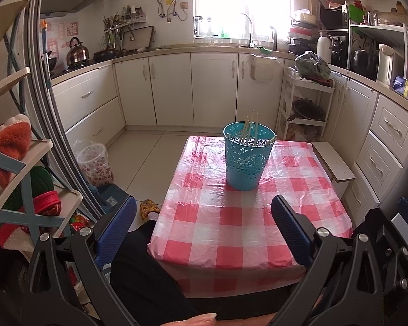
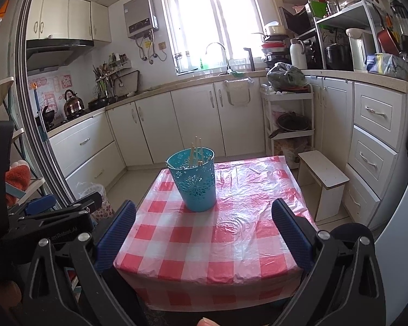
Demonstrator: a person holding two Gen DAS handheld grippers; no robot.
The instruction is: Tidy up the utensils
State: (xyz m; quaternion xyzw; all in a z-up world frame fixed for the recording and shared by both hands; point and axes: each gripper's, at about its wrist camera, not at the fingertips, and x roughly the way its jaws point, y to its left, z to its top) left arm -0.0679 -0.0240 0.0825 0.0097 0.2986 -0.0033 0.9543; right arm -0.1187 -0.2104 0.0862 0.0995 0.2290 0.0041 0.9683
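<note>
Pale chopsticks (image 1: 249, 127) are standing inside a teal perforated holder (image 1: 246, 160), which is sitting upright at twelve o'clock on the red-checked tablecloth (image 1: 231, 225). No loose utensils are showing on it. The left gripper (image 1: 204, 233) and right gripper (image 2: 204, 233) are both hanging spread wide and empty at six o'clock, well apart from the holder. The light holder looks easy to tip, and a careless nudge could spill the sticks. Partial lettering "RobotAI" on the left gripper's body is showing in the right wrist view.

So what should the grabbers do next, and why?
Probably nothing more than pulling back. The chopsticks already stand in the blue basket, the checked tablecloth shows no loose utensils, and both the left gripper and right gripper are open and hold nothing.
</note>
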